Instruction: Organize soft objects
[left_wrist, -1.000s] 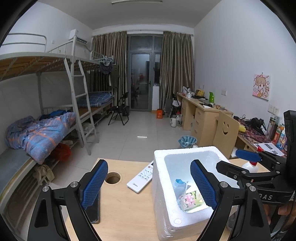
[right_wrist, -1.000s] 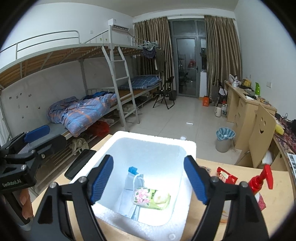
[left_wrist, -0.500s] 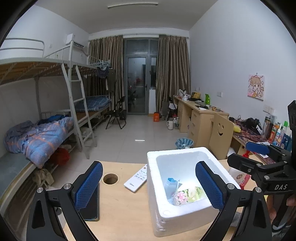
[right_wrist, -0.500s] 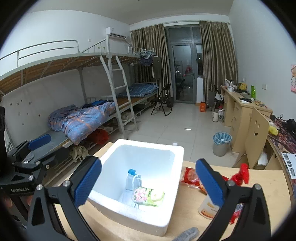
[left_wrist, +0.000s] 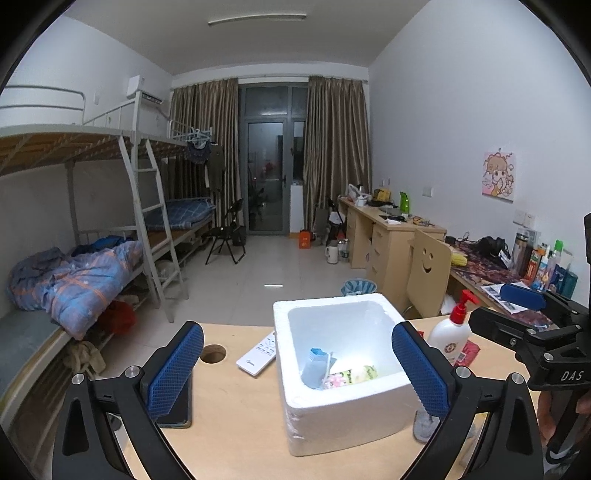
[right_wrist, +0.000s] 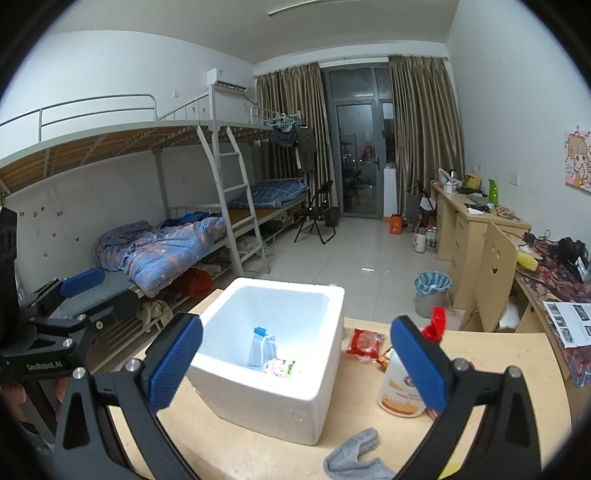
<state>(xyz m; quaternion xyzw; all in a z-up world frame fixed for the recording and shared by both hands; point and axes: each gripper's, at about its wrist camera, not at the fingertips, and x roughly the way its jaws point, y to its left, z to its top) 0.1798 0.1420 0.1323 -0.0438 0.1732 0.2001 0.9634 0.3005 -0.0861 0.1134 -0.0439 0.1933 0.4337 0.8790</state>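
Right wrist view: both claws are wide open and empty above the table.
The grey sock (right_wrist: 354, 456) lies just below the right claw (right_wrist: 295, 363), in front of the foam box (right_wrist: 321, 373); I would lower straight, pinch its middle, then lift over the rim. The left claw (left_wrist: 295, 373) holds nothing.

Left hand-held gripper (left_wrist: 295, 373) wide open, right hand-held gripper (right_wrist: 295, 365) likewise

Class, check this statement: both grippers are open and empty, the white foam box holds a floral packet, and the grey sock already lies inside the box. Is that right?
Not quite. The grey sock lies on the table in front of the white foam box, not inside it; the right wrist view shows this. The rest stands: the left gripper and right gripper are open and empty, and the floral packet sits in the box.
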